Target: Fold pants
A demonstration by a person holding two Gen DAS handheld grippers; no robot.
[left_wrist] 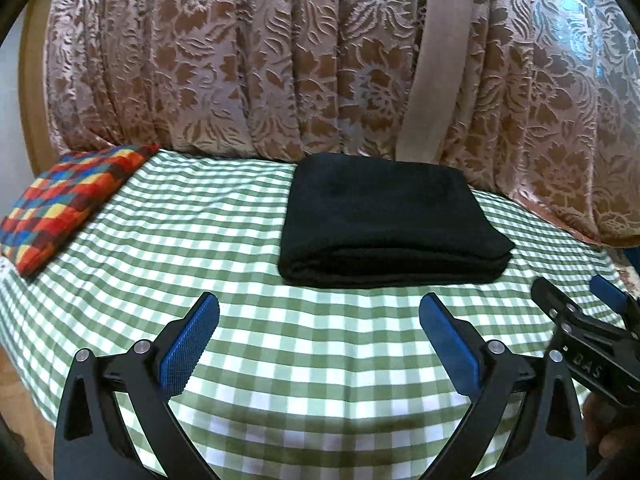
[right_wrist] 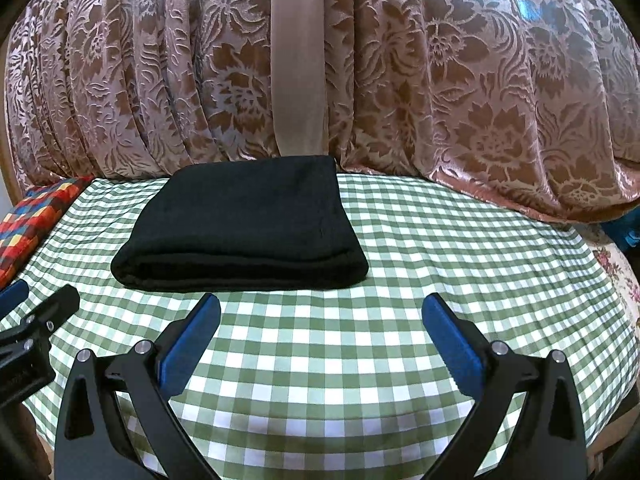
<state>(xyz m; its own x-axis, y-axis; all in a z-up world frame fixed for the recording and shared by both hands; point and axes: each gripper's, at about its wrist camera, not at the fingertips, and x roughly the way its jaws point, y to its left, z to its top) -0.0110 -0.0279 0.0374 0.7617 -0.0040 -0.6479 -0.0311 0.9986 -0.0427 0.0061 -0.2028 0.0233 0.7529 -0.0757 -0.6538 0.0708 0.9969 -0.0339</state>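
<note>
Checked bedcover (left_wrist: 280,380) bears folded black pants (left_wrist: 392,224); left gripper (left_wrist: 319,320) and right gripper (right_wrist: 321,320) jaws wide, empty.

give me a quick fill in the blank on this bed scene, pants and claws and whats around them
1. The folded pants are ____ in colour.
2. They lie on a green and white ____ sheet.
3. The left claw and the right claw both stand ____, with nothing between their pads.
4. The multicoloured pillow lies to the ____ of the pants in both views.

Missing words: black; checked; open; left
</note>
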